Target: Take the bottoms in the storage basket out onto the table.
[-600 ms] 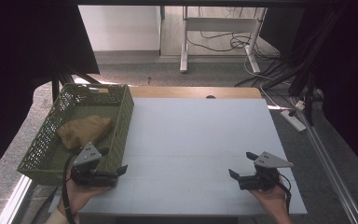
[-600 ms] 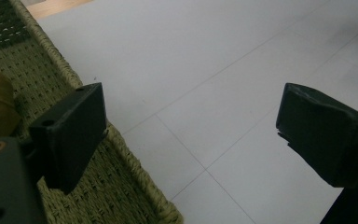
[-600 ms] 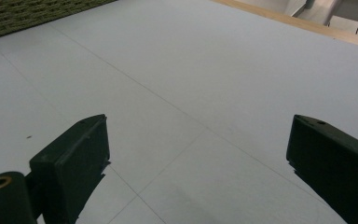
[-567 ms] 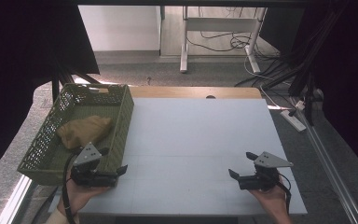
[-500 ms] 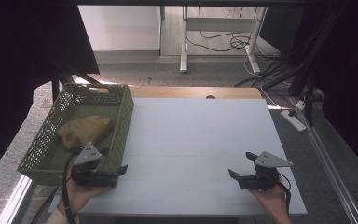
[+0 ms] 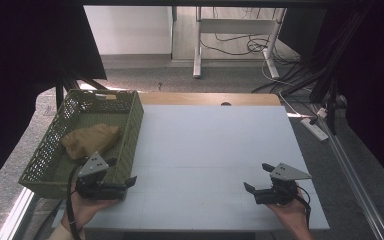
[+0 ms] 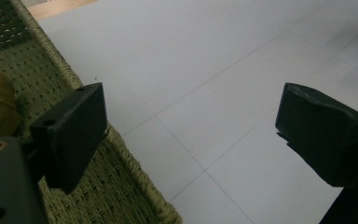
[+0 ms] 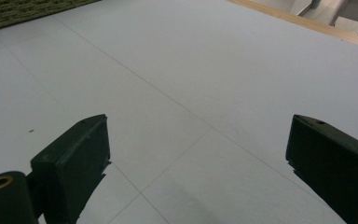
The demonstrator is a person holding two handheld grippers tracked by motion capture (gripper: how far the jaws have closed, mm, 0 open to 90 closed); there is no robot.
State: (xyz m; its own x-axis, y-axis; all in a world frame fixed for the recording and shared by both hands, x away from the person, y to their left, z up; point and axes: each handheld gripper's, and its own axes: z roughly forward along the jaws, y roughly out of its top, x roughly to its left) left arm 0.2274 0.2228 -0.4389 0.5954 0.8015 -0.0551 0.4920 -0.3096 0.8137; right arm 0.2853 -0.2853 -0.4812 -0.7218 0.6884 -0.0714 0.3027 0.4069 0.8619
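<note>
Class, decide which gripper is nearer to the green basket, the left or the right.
Left. The left gripper sits at the green basket's near right corner; the right gripper is far across the table.

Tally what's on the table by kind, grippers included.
Green woven basket: 1
Tan lumpy item lying in the basket: 1
Grippers: 2, left gripper at the basket's near corner, right gripper over the bare white table, both open and empty
Total: 4
</note>
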